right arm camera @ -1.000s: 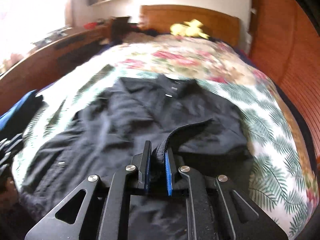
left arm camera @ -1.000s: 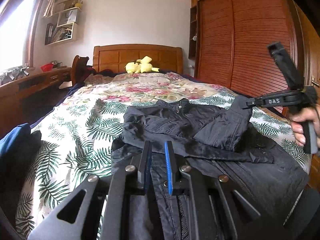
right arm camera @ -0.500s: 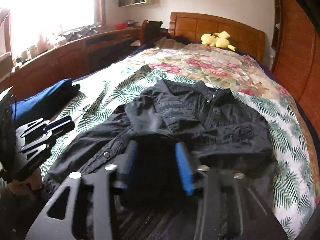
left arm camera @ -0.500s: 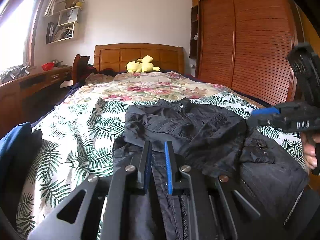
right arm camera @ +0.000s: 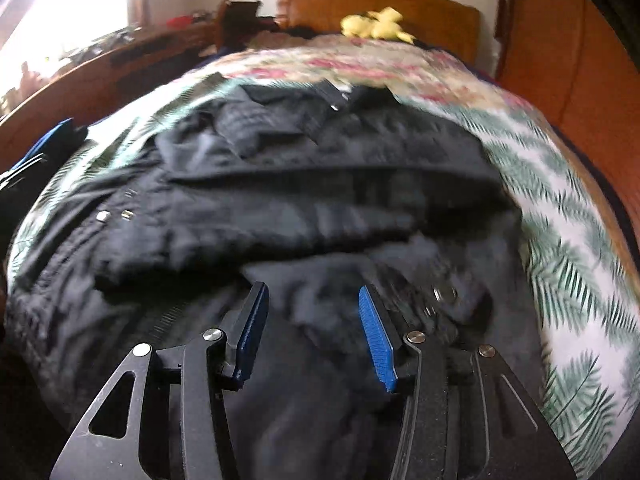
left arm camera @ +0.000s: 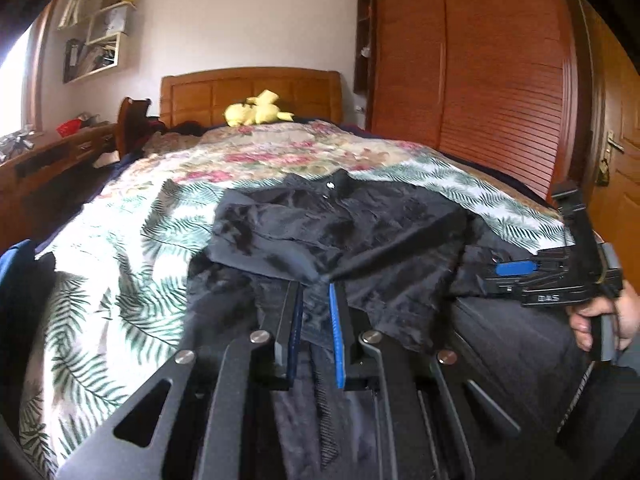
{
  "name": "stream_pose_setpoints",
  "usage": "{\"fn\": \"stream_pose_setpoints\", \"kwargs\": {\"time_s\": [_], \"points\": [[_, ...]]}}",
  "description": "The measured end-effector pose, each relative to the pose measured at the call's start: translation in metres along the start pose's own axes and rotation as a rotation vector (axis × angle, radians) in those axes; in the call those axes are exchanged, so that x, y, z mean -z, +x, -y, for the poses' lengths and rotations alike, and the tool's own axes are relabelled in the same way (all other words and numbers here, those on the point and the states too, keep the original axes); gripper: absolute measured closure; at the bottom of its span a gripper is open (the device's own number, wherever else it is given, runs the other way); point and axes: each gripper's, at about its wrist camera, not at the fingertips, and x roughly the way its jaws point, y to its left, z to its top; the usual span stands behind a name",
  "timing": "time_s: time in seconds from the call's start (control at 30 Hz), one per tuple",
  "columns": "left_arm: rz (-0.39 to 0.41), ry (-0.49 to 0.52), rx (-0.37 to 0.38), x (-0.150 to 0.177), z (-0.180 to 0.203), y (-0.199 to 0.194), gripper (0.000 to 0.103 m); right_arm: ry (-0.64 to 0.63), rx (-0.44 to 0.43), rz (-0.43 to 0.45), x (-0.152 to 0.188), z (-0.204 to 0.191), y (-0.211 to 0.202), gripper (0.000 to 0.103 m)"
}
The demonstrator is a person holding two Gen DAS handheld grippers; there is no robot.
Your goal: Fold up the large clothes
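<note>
A black jacket (left arm camera: 360, 232) lies on the bed with both sleeves folded across its chest, collar toward the headboard. My left gripper (left arm camera: 314, 300) hangs low over the jacket's near hem. Its jaws are nearly together, with dark cloth by the zipper edge pinched between the blue pads. In the left wrist view, a hand (left arm camera: 608, 316) holds my right gripper (left arm camera: 496, 278) over the jacket's right side. In its own view the right gripper (right arm camera: 312, 308) stands with jaws apart above the jacket (right arm camera: 320, 184) near a snap pocket, with nothing between the pads.
The leaf-and-flower bedspread (left arm camera: 120, 248) shows around the jacket. A yellow plush toy (left arm camera: 256, 114) sits by the wooden headboard. A slatted wardrobe (left arm camera: 480, 80) stands on the right and a long wooden desk (left arm camera: 48, 160) on the left. Blue folded cloth (left arm camera: 16, 264) lies at the near left.
My right gripper let go of the sleeve, which now lies folded across the chest. It opened and sank to the jacket's near right side. My left gripper edged forward and down.
</note>
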Motion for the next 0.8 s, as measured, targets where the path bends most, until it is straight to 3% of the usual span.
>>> {"fn": "stream_pose_setpoints", "kwargs": {"time_s": [0.2, 0.37, 0.8], "points": [[-0.05, 0.047, 0.041, 0.008, 0.032, 0.009, 0.092, 0.064, -0.03, -0.007, 0.021, 0.019, 0.011, 0.055], [-0.087, 0.097, 0.063, 0.016, 0.058, 0.014, 0.09, 0.04, -0.019, 0.005, 0.026, 0.015, 0.007, 0.055], [-0.198, 0.122, 0.073, 0.033, 0.081, 0.037, 0.085, 0.048, -0.043, 0.016, 0.027, 0.019, 0.008, 0.054]]}}
